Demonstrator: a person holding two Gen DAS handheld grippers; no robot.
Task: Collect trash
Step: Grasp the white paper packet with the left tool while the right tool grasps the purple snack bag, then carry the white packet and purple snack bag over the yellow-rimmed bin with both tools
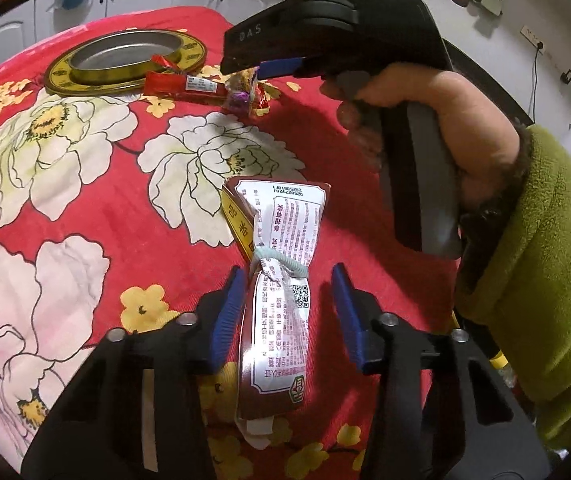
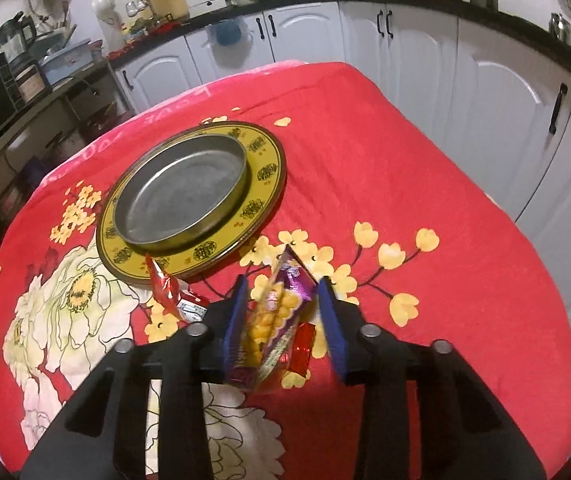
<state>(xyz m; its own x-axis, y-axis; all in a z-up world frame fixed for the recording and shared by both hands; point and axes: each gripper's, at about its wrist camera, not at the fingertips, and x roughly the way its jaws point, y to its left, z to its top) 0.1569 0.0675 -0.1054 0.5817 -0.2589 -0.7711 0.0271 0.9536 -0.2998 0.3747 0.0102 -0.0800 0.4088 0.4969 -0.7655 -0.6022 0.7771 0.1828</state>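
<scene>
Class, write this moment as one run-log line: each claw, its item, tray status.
left claw: straddling brown packet, no grip seen | right claw: around purple snack bag | tray: empty

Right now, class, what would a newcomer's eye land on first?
The red flowered cloth covering the table, with a yellow-rimmed metal dish on its far side. Nearer, a brown packet tied with a band lies between the left gripper fingers, and a purple snack bag between the right gripper fingers.

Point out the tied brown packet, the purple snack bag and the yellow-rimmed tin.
tied brown packet (image 1: 281, 296), left wrist view, on its white label just below the band.
purple snack bag (image 2: 281, 312), right wrist view, on its yellow printed middle.
yellow-rimmed tin (image 2: 263, 172), right wrist view, on its yellow rim.
</scene>
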